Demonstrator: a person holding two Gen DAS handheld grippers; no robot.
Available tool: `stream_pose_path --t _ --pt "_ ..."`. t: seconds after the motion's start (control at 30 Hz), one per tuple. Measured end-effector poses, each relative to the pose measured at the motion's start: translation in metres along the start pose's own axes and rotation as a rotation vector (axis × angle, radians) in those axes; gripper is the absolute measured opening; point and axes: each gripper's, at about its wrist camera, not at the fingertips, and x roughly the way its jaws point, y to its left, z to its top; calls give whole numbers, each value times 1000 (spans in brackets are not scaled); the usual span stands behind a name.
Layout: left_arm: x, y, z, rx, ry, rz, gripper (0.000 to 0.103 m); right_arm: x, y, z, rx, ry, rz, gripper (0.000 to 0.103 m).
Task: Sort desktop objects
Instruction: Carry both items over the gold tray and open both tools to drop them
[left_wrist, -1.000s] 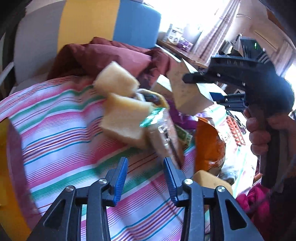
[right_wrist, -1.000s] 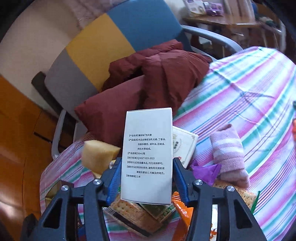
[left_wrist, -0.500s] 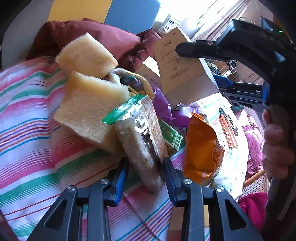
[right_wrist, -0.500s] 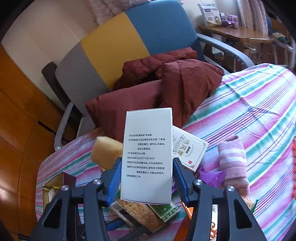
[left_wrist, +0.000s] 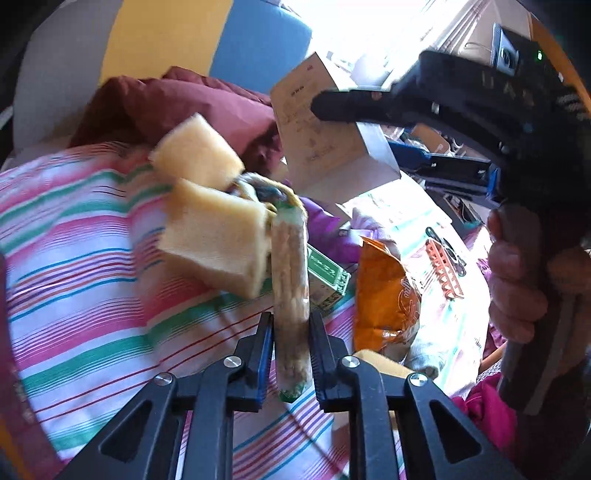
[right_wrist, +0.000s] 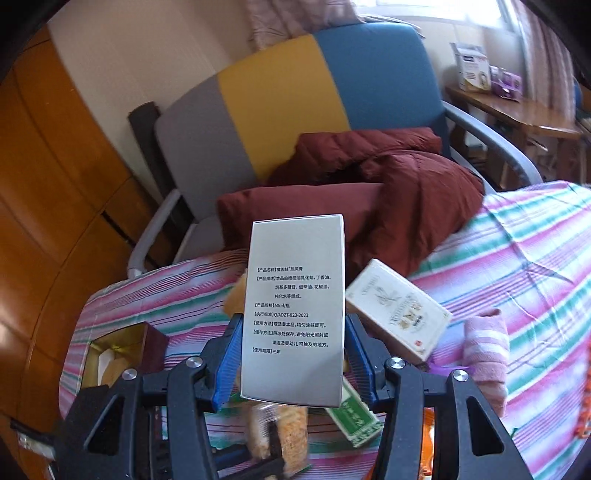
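We see left gripper clamped on cracker packet, packet tilted on edge over striped cloth, touching yellow sponge. Right gripper clamped on white box, held upright above cloth. Cream box just beside it.

Sponges: smeared by motion blur.
Cracker pack: blurred, partly hidden behind white box.
Orange item: cropped at frame edge.
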Motion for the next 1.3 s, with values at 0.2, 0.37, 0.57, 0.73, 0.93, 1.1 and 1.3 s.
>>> stream_pose_path --t 0.2,0.37,0.57,0.73,0.93,1.1,1.3 --pt "-44 14 -14 -7 -49 70 18 -5 28 -4 -76 -15 86 53" --pt "-92 29 -33 -14 -97 138 17 -3 57 -14 -122 12 179 53" --pt "-160 64 -53 -105 -190 212 17 -4 103 -33 -202 48 253 53" --pt "-211 103 -78 -204 -258 291 17 -5 139 -50 -231 83 305 53" --pt "-252 154 -112 -329 -297 406 17 2 194 -79 -279 146 381 53" --pt "-268 185 -138 -410 -295 512 18 18 245 -110 -319 225 454 54" --pt "-280 200 -157 -453 -304 620 26 44 292 -148 -342 349 514 57"
